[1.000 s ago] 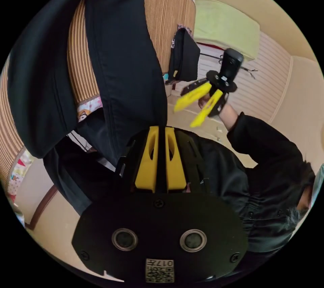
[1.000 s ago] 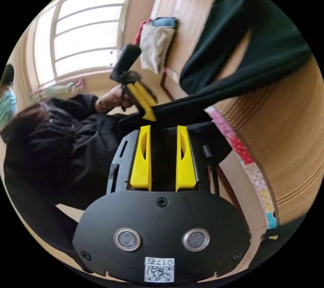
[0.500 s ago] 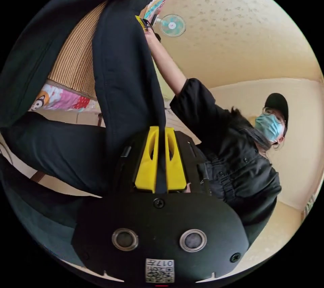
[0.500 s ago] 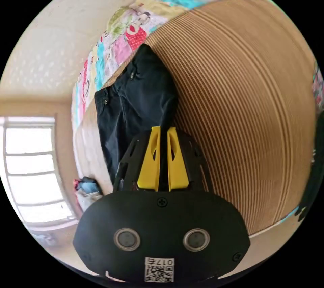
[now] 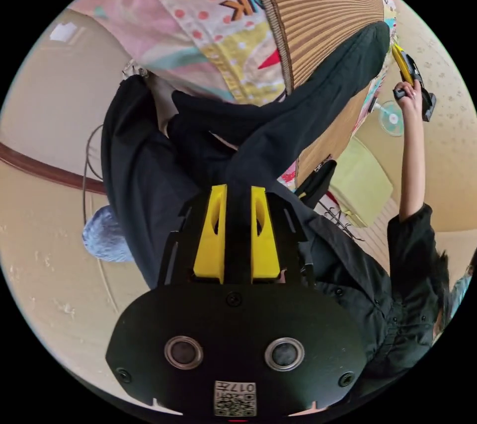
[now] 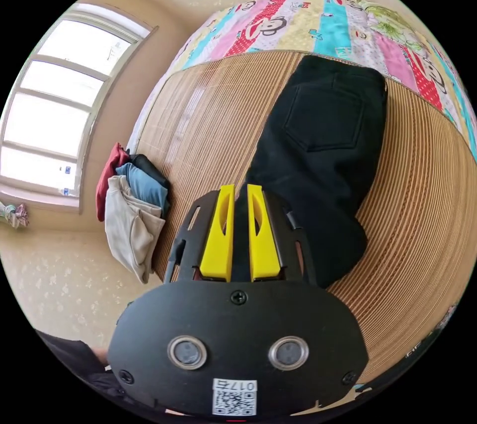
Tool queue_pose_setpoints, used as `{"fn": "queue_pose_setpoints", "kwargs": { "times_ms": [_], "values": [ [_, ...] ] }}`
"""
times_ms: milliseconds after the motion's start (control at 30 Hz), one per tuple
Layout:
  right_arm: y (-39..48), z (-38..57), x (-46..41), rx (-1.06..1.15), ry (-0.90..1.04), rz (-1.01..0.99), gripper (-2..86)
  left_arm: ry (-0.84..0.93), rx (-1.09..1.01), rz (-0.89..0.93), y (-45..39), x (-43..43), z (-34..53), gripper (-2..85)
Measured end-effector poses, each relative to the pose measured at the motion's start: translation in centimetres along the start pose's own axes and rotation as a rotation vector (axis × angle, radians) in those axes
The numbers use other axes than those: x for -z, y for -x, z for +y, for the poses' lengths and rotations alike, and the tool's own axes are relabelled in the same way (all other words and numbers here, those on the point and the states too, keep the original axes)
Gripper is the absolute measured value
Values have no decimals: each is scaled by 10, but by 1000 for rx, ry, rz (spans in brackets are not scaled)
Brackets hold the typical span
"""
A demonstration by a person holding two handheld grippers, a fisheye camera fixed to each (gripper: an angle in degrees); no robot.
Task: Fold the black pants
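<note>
The black pants [image 5: 308,96] run as a dark band from my left gripper [image 5: 237,189] up across the bed's edge toward the right gripper [image 5: 400,58], held high in a person's hand. Black cloth sits between the left jaws, which are shut on it. In the right gripper view the pants [image 6: 318,145] lie on the bamboo mat [image 6: 208,111] with a back pocket facing up. My right gripper [image 6: 241,189] is shut on their near edge.
A colourful patterned sheet [image 5: 198,21] hangs over the bed's side under the mat. A pile of folded clothes [image 6: 131,210] sits on the mat near the window [image 6: 54,111]. The person's black sleeve [image 5: 412,245] and a wall fan [image 5: 391,118] are to the right.
Both cameras have swung. The right gripper has reached across the bed and the pants now lie on the mat pocket side up. The left gripper has dropped below the bed's edge, still holding cloth.
</note>
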State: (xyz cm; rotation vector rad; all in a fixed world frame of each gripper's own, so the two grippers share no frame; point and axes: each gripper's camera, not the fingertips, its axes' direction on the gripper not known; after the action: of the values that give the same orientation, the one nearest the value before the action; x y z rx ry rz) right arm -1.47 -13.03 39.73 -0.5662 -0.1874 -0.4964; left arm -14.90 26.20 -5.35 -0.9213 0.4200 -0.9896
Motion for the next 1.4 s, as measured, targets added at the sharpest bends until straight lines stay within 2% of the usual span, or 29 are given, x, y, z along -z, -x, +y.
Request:
{"fn": "queue_pose_setpoints", "kwargs": {
  "times_ms": [100,200,333,433,533,667,767,867,967,1000,1133,1267,1333,1400],
  "values": [
    [-33,69,16,-82,14,23,60,-19,-87,-16,-20,19,-5,78],
    [-86,151,22,-269,54,-35,84,-63,-209,-38,-56,38,-24,81],
    [-149,256,3,-476,73,-372,150,-102,-363,-2,-105,49,-67,112],
    [-169,301,-24,-509,79,-620,167,-84,-436,0,-139,47,-117,148],
    [-166,318,-58,-481,126,-793,153,31,-469,-57,-162,28,-169,154],
    [-177,318,-70,-578,79,-859,94,336,-484,-20,-173,-19,-211,112],
    [-160,309,-50,-428,103,-905,42,452,-471,30,-179,-29,-209,75],
    [-121,310,18,-193,51,-895,17,521,-666,77,-208,-12,-170,57],
    [-78,322,113,-24,-117,-959,5,564,-842,269,-248,27,-108,53],
    [-68,324,134,11,-155,-963,4,553,-912,345,-271,47,-77,53],
    [15,317,282,369,-362,-882,0,474,-1204,398,-363,110,23,53],
    [74,297,408,638,-579,-796,-1,305,-1465,515,-464,180,111,59],
    [84,277,441,609,-604,-704,0,237,-1512,550,-500,198,130,62],
    [77,251,455,528,-579,-607,1,123,-1419,481,-533,208,118,63]
  ]
}}
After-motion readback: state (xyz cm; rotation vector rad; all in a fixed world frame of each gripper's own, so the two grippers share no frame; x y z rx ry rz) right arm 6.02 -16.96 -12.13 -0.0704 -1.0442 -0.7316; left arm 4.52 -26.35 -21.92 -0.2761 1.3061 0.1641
